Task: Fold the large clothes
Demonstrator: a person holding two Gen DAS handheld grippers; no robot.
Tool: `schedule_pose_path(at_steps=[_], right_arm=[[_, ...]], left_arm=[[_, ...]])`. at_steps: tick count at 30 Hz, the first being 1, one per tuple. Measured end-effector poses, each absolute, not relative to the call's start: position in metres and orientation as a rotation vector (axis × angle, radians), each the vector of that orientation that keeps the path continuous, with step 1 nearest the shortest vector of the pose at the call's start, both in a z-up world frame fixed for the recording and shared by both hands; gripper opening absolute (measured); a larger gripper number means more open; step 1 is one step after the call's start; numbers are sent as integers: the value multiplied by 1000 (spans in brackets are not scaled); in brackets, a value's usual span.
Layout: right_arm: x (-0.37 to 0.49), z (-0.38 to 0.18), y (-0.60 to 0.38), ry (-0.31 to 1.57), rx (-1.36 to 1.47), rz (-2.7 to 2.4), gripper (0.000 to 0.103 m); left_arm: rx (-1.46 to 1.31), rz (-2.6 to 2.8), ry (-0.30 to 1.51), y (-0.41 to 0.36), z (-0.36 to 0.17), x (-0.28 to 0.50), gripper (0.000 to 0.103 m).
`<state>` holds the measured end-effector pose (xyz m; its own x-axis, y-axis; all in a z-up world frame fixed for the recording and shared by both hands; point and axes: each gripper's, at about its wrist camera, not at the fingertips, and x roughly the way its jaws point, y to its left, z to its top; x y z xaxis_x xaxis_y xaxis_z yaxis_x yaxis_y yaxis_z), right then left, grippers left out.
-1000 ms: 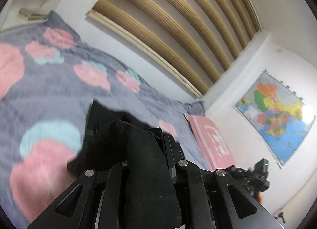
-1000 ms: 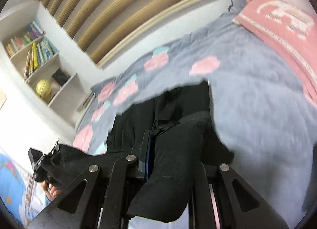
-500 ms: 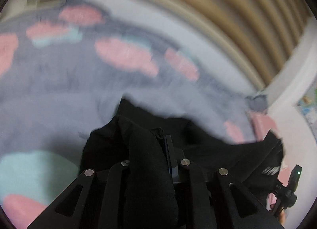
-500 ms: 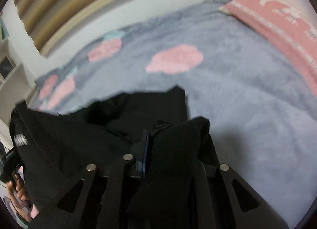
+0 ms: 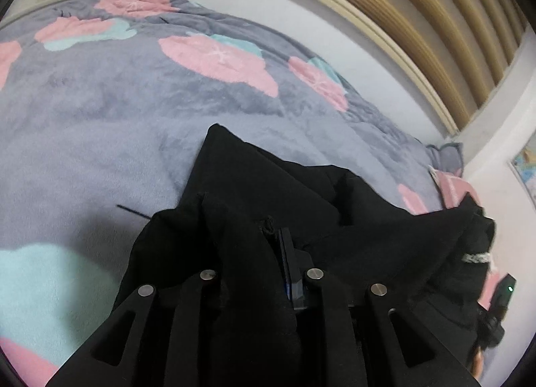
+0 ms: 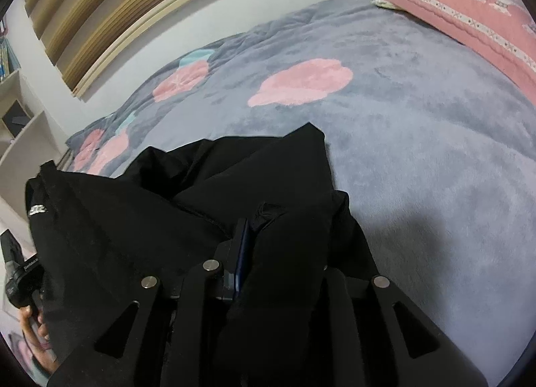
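Note:
A large black garment [image 5: 278,186] hangs between my two grippers over a grey bed blanket [image 5: 100,112] with pink and teal blotches. My left gripper [image 5: 279,243] is shut on one bunched edge of the black garment, and cloth drapes over its fingers. My right gripper [image 6: 249,229] is shut on the other edge of the garment [image 6: 234,172]. The far part of the cloth rests on the blanket [image 6: 418,139]. A white logo shows on the cloth in the right wrist view [image 6: 37,209].
A pink patterned pillow [image 6: 469,8] lies at the head of the bed. A white wall and wooden slatted headboard [image 5: 418,12] run along the far side. White shelves [image 6: 20,119] stand at the left in the right wrist view. The other gripper's camera [image 5: 499,306] shows at the right edge.
Both grippers have tilted down toward the bed and lowered the black garment. More of the cloth now lies spread on the blanket between them.

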<state>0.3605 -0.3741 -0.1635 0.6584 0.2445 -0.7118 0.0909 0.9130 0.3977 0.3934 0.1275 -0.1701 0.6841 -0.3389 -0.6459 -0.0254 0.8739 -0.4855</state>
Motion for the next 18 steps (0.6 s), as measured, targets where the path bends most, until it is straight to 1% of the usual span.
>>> schedule_pose_path(at_steps=[2, 3, 4, 5, 6, 7, 8, 10, 12, 15, 18], right_arm=[[348, -151, -380, 861, 437, 107, 31], [338, -140, -383, 851, 437, 128, 39], [327, -130, -385, 839, 437, 158, 46], [319, -121, -387, 827, 438, 183, 65], [304, -107, -391, 798, 439, 211, 84], [293, -97, -394, 769, 435, 221, 91], [283, -87, -397, 737, 429, 234, 95], [267, -66, -401, 672, 393, 257, 95], [269, -56, -399, 670, 326, 228, 95], [292, -59, -390, 714, 218, 191, 95], [320, -75, -388, 757, 162, 190, 95]], left_arm=[[-450, -228, 792, 133, -145, 376, 30], [-436, -253, 770, 137, -133, 367, 34], [-432, -311, 732, 143, -115, 353, 47], [-445, -373, 702, 150, -103, 342, 65], [-464, -431, 667, 157, -92, 331, 73], [-480, -481, 611, 167, -79, 319, 82], [-487, -510, 539, 178, -65, 303, 82], [-481, -518, 479, 191, -51, 290, 83], [-456, -475, 476, 197, -45, 290, 83], [-376, -395, 552, 190, -57, 313, 83], [-328, -346, 665, 181, -86, 349, 83]])
